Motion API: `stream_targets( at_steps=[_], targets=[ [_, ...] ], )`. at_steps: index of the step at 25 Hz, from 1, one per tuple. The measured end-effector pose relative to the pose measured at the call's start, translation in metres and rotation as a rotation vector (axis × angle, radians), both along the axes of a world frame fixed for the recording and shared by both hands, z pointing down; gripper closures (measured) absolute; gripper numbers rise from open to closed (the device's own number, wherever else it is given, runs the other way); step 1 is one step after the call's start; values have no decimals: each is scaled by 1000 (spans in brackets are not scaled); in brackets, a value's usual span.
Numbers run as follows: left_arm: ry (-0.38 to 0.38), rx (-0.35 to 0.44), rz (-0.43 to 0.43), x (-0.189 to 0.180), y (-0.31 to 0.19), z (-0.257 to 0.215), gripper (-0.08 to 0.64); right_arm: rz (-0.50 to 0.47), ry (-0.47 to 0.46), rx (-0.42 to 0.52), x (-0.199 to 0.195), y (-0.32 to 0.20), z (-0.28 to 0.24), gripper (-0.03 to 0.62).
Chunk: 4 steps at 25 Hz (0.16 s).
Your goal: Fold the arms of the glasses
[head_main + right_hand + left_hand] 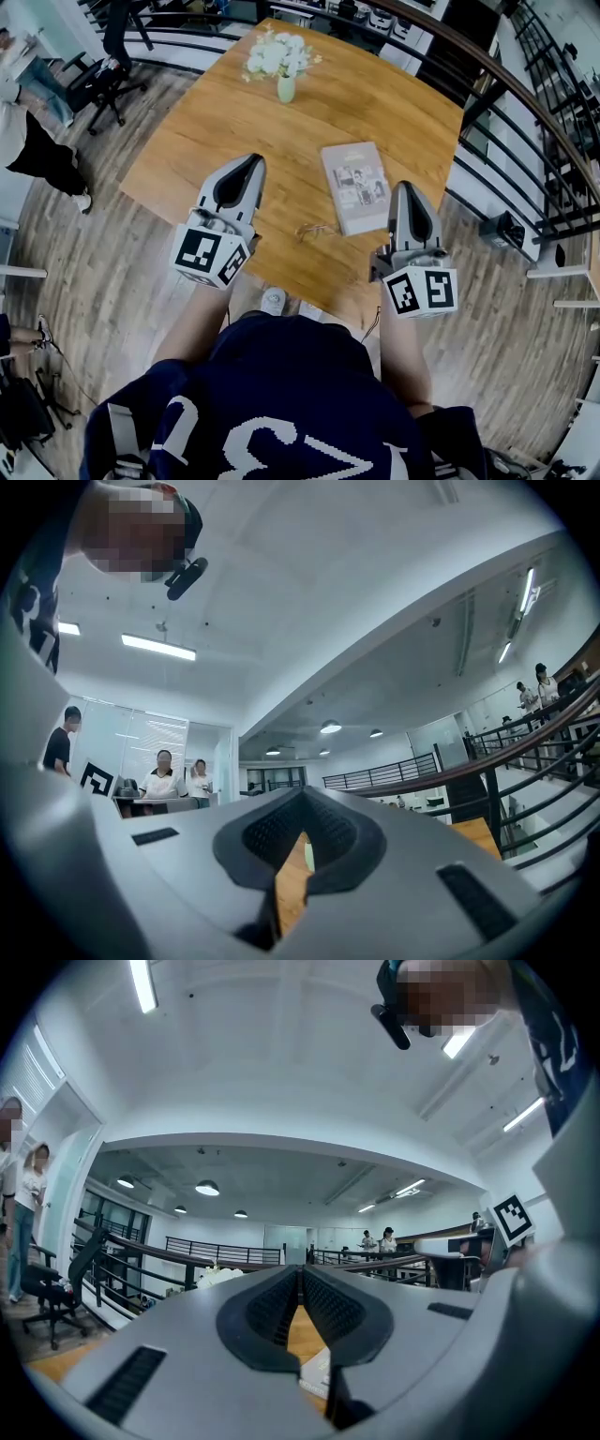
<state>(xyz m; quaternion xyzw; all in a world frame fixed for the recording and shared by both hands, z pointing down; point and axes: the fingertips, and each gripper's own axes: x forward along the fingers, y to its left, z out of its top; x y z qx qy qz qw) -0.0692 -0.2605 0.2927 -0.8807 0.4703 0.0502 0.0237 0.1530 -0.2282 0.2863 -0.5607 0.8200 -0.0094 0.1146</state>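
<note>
A thin-framed pair of glasses (316, 229) lies on the wooden table (206, 122) near its front edge, just left of a book. In the head view both grippers are held up above the table on either side of the glasses, touching nothing. My left gripper (251, 161) is to the left of them and my right gripper (405, 186) to the right. In the left gripper view the left gripper (302, 1269) points about level with its jaws together and nothing between them. The right gripper (302, 795) looks the same in its own view.
A grey book (355, 186) lies right of the glasses. A vase of white flowers (279, 62) stands at the table's far side. A curved railing (525, 94) runs behind and to the right. An office chair (103, 80) and a person stand at the left.
</note>
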Motion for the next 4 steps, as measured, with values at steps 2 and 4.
stream_targets(
  at_steps=[2, 4],
  targets=[
    [-1, 3, -2, 0, 1, 0, 532, 5, -3, 1, 0, 1, 0, 569],
    [-1, 5, -4, 0, 2, -1, 532, 7, -9, 2, 0, 1, 0, 569]
  ],
)
